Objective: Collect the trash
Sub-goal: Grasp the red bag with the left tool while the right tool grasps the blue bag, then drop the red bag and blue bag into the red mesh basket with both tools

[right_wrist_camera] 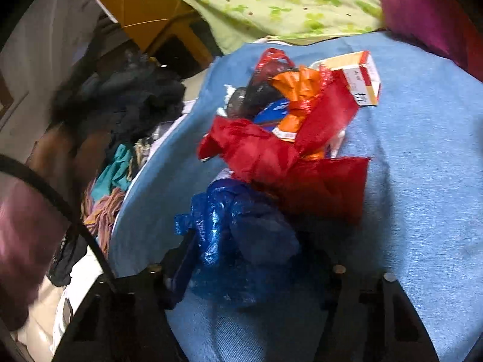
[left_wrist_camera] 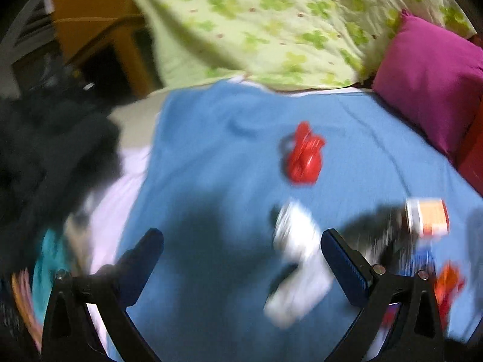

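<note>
In the left wrist view my left gripper (left_wrist_camera: 241,241) is open and empty above the blue bed sheet (left_wrist_camera: 211,157). A crumpled white paper (left_wrist_camera: 297,259) lies between its fingers, nearer the right finger (left_wrist_camera: 344,259). A red crumpled wrapper (left_wrist_camera: 303,155) lies farther ahead. A white and orange carton (left_wrist_camera: 427,217) is at the right. In the right wrist view my right gripper (right_wrist_camera: 244,259) is shut on a blue plastic bag (right_wrist_camera: 238,235). Red plastic (right_wrist_camera: 289,163), an orange wrapper (right_wrist_camera: 297,96) and a carton (right_wrist_camera: 360,78) lie piled ahead of it.
A green floral quilt (left_wrist_camera: 271,24) and a magenta pillow (left_wrist_camera: 428,81) lie at the far end of the bed. Dark clothes (left_wrist_camera: 45,157) are heaped off the left edge. A wooden furniture piece (left_wrist_camera: 99,30) stands at the back left.
</note>
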